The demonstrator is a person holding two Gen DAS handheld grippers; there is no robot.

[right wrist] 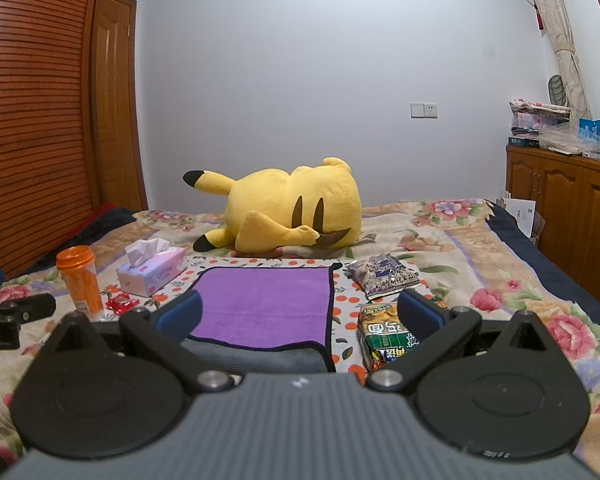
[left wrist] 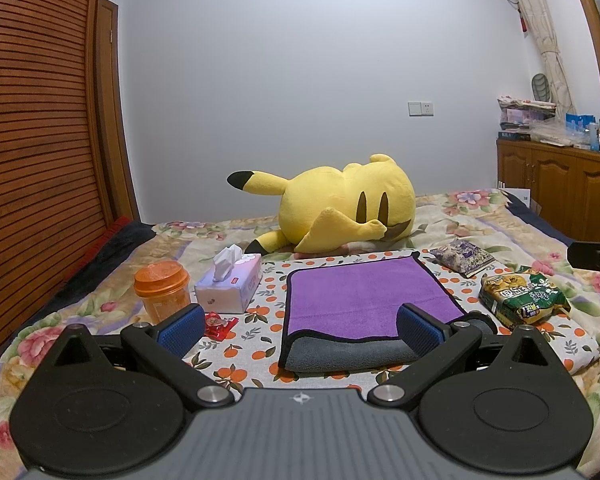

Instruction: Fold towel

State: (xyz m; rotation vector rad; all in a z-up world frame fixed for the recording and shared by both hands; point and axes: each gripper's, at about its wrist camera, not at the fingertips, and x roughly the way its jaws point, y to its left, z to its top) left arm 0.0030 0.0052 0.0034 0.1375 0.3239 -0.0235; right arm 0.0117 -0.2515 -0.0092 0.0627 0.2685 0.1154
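On the bed point(left wrist: 480, 216), just in front of the plush point(left wrist: 340, 208), towel point(left wrist: 360, 296) lies folded once, purple up. Left gripper point(left wrist: 300, 330) & right gripper point(right wrist: 300, 314) hover w/ jaws spread, empty. Prob. next: pinch near edge, fold again.

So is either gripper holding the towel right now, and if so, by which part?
Nothing is held. The left gripper and right gripper are both open, with the purple towel lying folded on the bed.
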